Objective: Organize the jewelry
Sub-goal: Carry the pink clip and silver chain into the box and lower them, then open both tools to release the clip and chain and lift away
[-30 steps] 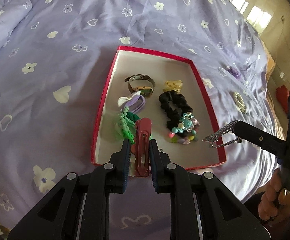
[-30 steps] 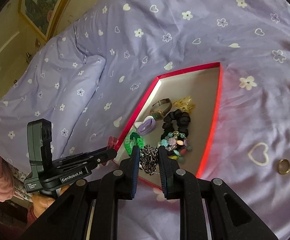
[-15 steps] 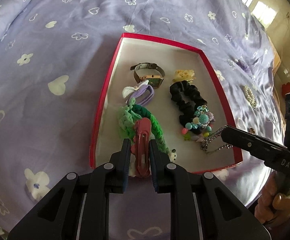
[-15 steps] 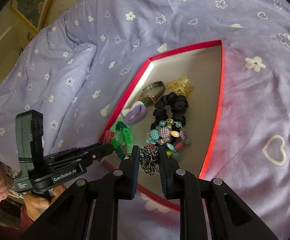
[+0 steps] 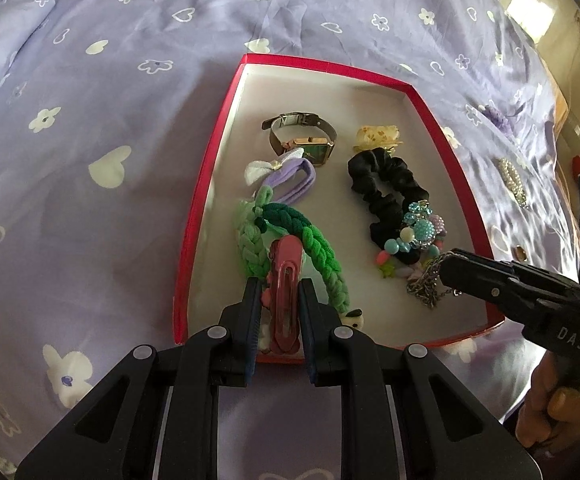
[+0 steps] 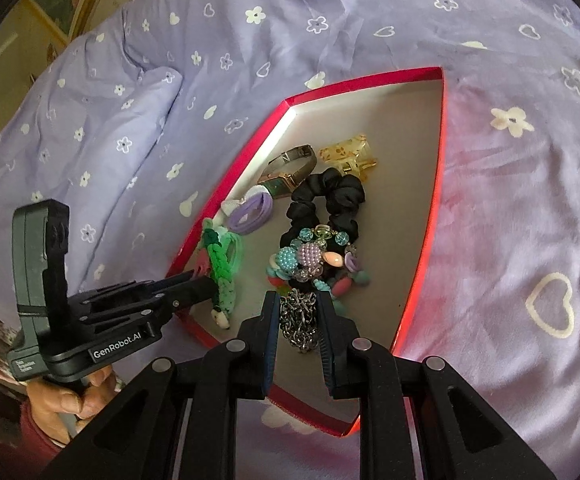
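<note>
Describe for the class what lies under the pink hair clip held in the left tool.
Under the pink hair clip lie the braided green hair ties on the red tray floor. The clip and tool cover their near ends.

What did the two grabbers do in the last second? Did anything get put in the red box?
Both came down over the red box. The right hand-held gripper carried the silver chain from the box's edge to inside it, beside the bead bracelet, still gripping it. The left hand-held gripper brought the pink hair clip lower over the green braided tie, still clamped. Watch and black scrunchie stayed put.
</note>
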